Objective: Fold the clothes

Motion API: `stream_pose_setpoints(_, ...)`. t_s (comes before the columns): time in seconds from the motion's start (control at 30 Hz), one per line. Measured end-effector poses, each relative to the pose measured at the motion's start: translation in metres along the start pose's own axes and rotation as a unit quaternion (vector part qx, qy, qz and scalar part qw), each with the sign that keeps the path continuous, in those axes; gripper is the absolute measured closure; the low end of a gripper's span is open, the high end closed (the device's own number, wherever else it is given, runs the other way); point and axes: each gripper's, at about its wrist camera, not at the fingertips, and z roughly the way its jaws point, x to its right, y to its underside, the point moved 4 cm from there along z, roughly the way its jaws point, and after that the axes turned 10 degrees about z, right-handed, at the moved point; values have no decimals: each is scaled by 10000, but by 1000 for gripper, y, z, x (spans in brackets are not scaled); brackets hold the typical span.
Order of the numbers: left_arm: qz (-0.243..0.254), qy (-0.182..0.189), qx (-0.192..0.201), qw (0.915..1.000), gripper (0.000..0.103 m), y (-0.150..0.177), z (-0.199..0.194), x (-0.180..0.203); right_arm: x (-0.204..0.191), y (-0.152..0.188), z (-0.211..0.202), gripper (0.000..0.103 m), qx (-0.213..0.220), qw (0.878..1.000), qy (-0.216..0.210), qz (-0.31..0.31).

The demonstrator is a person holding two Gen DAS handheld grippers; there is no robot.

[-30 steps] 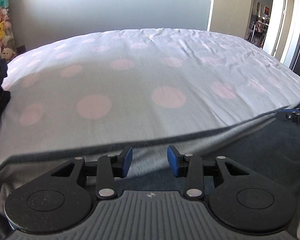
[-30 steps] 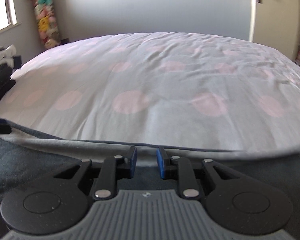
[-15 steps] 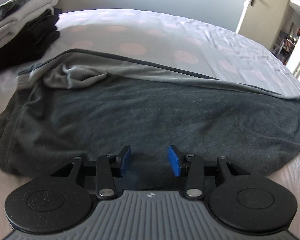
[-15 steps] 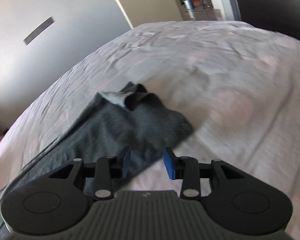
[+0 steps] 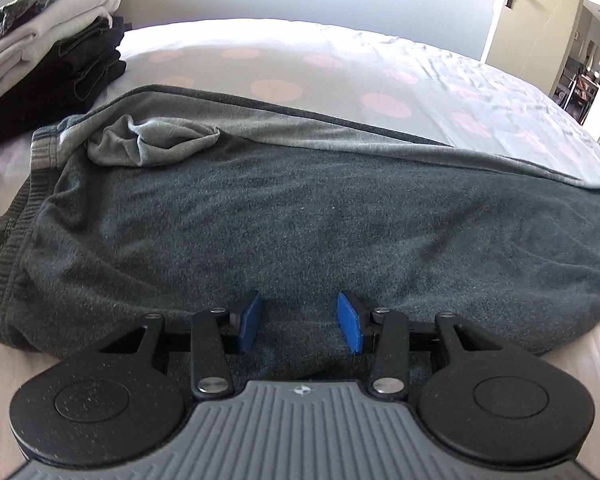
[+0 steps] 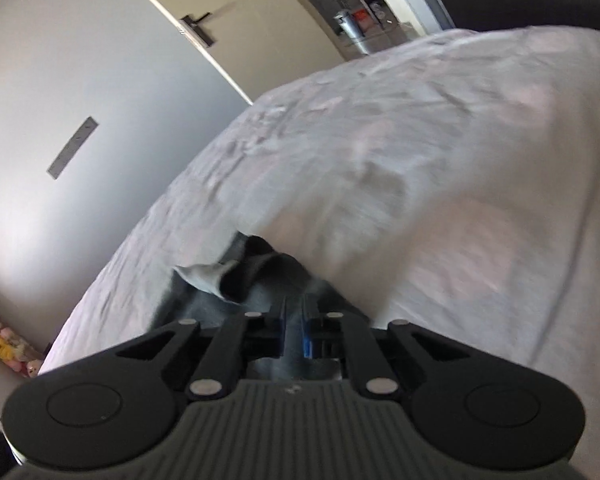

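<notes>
The dark grey garment [image 5: 300,216] lies spread across the bed [image 5: 380,64], filling the middle of the left wrist view, its lighter grey inner side turned out in a band along the far edge from ten o'clock over to three o'clock, with a crumpled grey fold [image 5: 148,142] bunched at ten o'clock and a ribbed hem running down the nine o'clock side. The left gripper [image 5: 300,322] sits low at six o'clock over the near edge of the cloth, blue fingers [image 5: 249,320] set wide apart with nothing between them. Over on the right wrist view, blurred, the right gripper [image 6: 294,338] has its fingers [image 6: 307,340] drawn narrow, and a strip of the dark cloth [image 6: 260,280] runs into the slim gap, so it looks pinched there, with a pale corner flipped up at eleven o'clock of the fingers. The bed's sheet carries pink dots. A stack of folded clothes [image 5: 48,52] stands at ten o'clock on the bed, just beyond the garment's corner. A door [image 5: 540,12] stands at one o'clock.
</notes>
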Motion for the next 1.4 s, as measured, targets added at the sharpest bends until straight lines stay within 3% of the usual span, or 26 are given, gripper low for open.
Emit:
stream_pose_setpoints(0.13,10,9,7,10000,53,0,-1,0,-24,-4,8,91,-98,9967,412,-691)
stream_pose_setpoints(0.27,-110,106,0,9999,53,1,-2,-5,-1,-9,-1,88,362,9824,1530,-1007)
stream_pose_setpoints(0.33,-129,120,0,9998,53,0,-2,-5,20,-5,0,88,247,9731,1983,-1145)
stream_pose_setpoints(0.4,-83,87,0,9999,53,0,-2,-3,26,8,-2,87,260,9680,1980,-1523)
stream_pose_setpoints(0.43,-59,70,-1,10000,53,0,-2,-3,23,17,-2,75,280,9628,1904,-1898)
stream_pose_setpoints(0.5,-44,61,-3,10000,53,0,-3,-2,14,36,1,62,225,9496,1768,-2580)
stream_pose_setpoints(0.57,-64,72,-8,10000,53,0,-2,-3,5,47,4,62,169,9400,1652,-2981)
stream_pose_setpoints(0.77,-34,56,-6,10000,53,0,-1,-2,-18,27,6,64,194,9706,654,-2308)
stream_pose_setpoints(0.83,-3,42,0,10000,53,0,0,-1,-22,21,8,61,100,9820,399,-1843)
stream_pose_setpoints(0.9,17,38,7,10000,53,0,0,0,-23,15,12,49,-30,9911,248,-1308)
stream_pose_setpoints(1.07,-24,87,9,10000,53,0,0,-2,-17,12,24,43,-272,9984,370,-316)
stream_pose_setpoints(1.17,-18,93,17,10000,52,0,0,-3,-15,16,27,41,-297,9959,759,-384)
stream_pose_setpoints(1.3,-5,91,21,10000,52,0,1,-3,-11,25,27,59,-310,9905,1147,-693)
stream_pose_setpoints(1.33,-8,92,21,10000,52,-1,1,-3,-10,27,28,70,-330,9904,1136,-712)
stream_pose_setpoints(1.4,-17,92,19,10000,52,-1,1,-3,-10,30,28,80,-381,9905,1090,-743)
